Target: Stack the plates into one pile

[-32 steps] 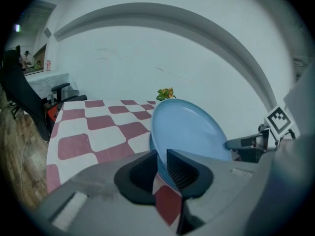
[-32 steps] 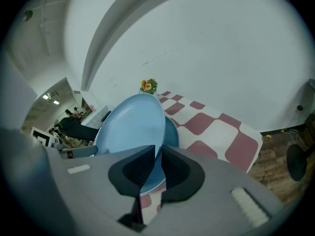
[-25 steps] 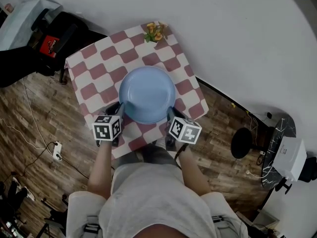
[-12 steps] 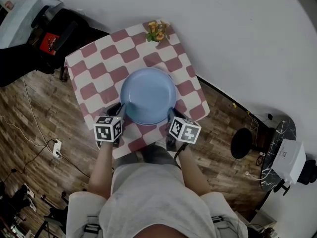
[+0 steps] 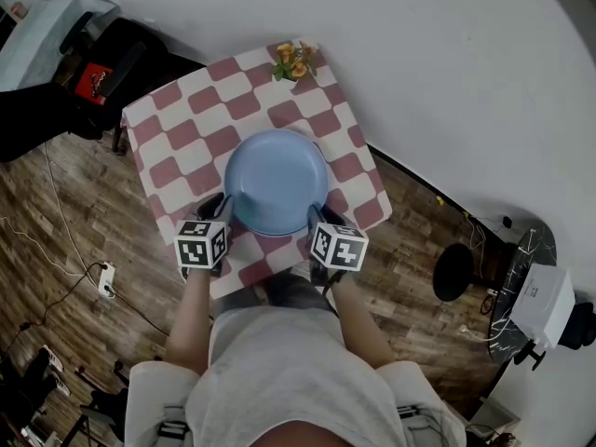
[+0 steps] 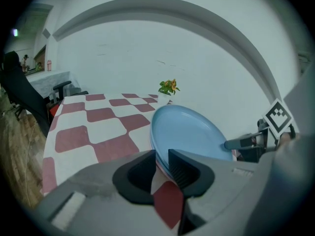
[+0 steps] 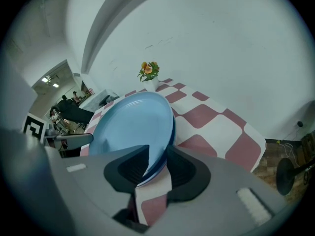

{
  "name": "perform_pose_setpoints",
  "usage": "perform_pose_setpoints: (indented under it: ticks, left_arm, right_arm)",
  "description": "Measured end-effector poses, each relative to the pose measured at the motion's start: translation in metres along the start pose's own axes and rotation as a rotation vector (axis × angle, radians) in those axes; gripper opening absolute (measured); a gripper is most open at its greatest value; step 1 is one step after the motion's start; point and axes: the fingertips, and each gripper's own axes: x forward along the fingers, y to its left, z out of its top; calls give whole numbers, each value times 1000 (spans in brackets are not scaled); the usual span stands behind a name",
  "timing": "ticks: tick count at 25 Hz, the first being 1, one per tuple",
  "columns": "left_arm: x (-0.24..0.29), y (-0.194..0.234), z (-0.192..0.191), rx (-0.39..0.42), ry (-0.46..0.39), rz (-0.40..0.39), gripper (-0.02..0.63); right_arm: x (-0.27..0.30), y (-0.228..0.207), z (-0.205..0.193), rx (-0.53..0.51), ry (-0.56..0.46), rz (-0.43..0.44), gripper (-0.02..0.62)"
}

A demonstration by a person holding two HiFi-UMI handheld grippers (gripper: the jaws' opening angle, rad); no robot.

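head view: the tabletop (image 5: 177, 128), under a red-and-white checked cloth, spreads out on every side of the pile of blue plates (image 5: 277, 180). the pile rests flat on it as one stack, a light blue plate on top and a darker rim showing beneath it in the right gripper view. the left claw (image 5: 222, 208) sits at the pile's near left rim and the right claw (image 5: 315, 217) at its near right rim, each with its marker cube on the side away from the pile. in the left gripper view the rim of the pile lies between the left claw's jaws, which are opening, with a gap showing beside the rim. the right claw's jaws are opening too, with the rim between them and not pinched. a small flower pot (image 5: 292, 60) stands well beyond the pile, at the tabletop's far corner.
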Motion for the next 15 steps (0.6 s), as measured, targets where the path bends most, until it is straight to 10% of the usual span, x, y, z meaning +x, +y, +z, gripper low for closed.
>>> perform_pose_setpoints:
  ticks: [15]
  left_arm:
    - [-41, -4, 9, -9, -122, 97, 94]
  right_arm:
    - [-8, -1, -5, -84, -6, 55, 150]
